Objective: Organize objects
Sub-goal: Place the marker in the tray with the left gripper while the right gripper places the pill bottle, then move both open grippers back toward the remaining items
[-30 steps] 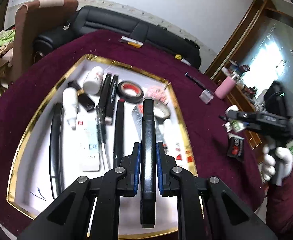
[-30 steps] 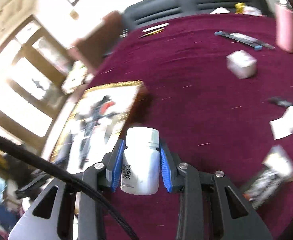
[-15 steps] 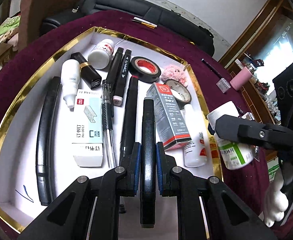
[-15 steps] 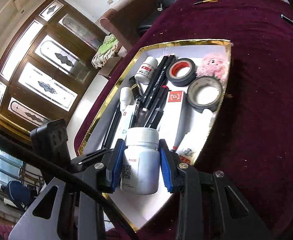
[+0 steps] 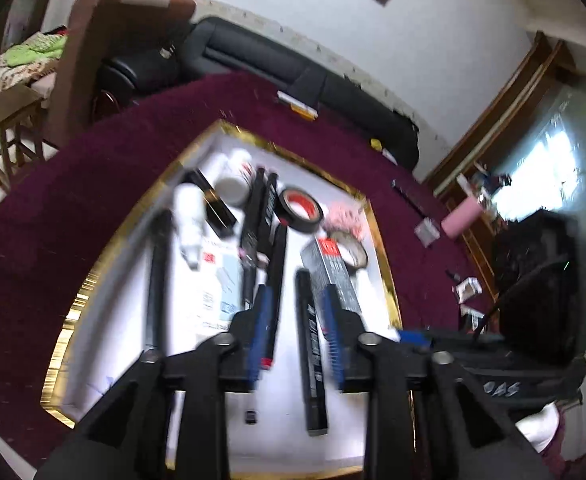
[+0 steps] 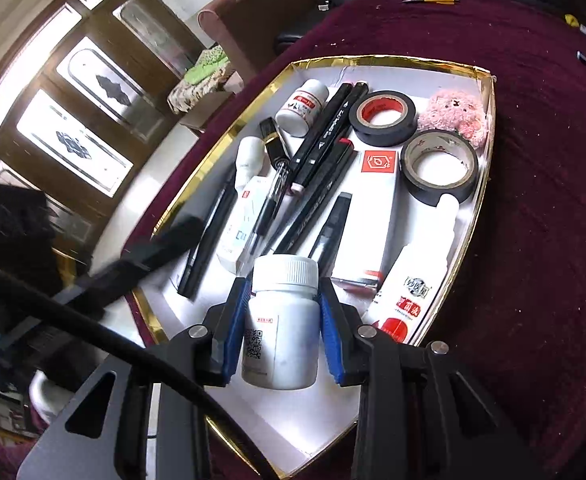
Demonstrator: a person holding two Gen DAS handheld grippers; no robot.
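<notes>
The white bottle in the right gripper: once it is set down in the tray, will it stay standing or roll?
The white bottle looks wide and squat with a flat ribbed cap, so upright it probably stands. Its round body would likely roll if laid down. Its smooth plastic may slip between the right gripper pads.

A black marker (image 5: 311, 354) is seen lying flat and lengthwise on the white floor of the gold-rimmed tray (image 6: 385, 59), beside a red-and-white box (image 6: 374, 208). A white capped pill bottle (image 6: 283, 326) is held upright above the tray's near end.
</notes>
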